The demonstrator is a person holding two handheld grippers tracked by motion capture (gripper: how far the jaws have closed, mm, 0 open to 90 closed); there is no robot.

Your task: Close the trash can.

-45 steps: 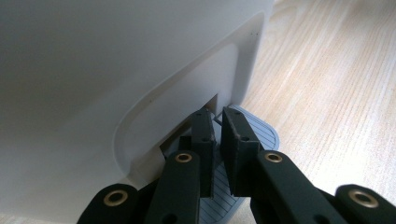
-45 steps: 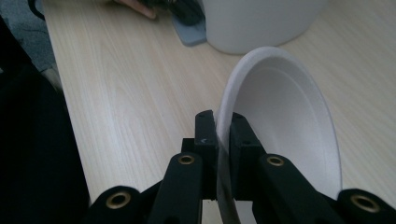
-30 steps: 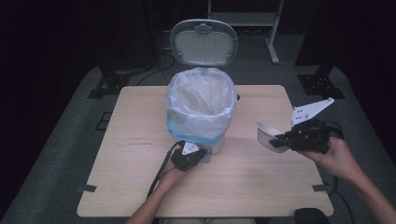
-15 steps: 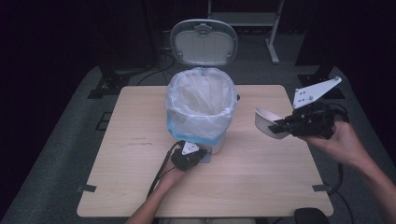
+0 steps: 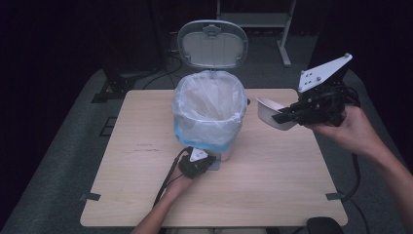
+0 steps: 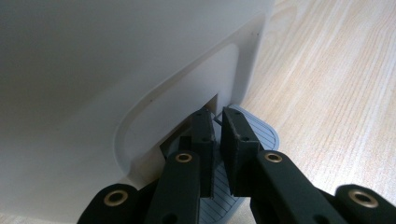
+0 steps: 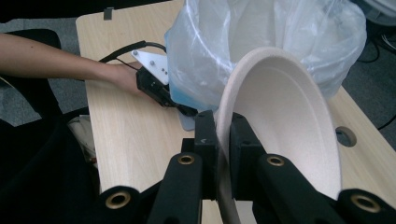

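Right gripper (image 5: 281, 117): lifted since earlier frame, fingers clenched on bowl (image 5: 269, 111), nearing bin (image 5: 209, 109).
Left gripper (image 5: 207, 163): fingers clenched, pressing pedal (image 6: 254, 128); lid (image 5: 212, 45) open.

white pedal bin (image 5: 221, 156), clear bag (image 5: 209, 105) with blue tint, off-white bowl (image 5: 269, 112), grey ribbed pedal (image 6: 254, 135), light woodgrain table (image 5: 272, 190)

Left claw (image 5: 210, 163) low, right claw (image 5: 281, 117) raised, both clamped

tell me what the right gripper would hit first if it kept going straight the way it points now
Probably the clear plastic liner of the white pedal bin: the right gripper, shut on a white paper bowl, points at its rim, though depth is unclear.
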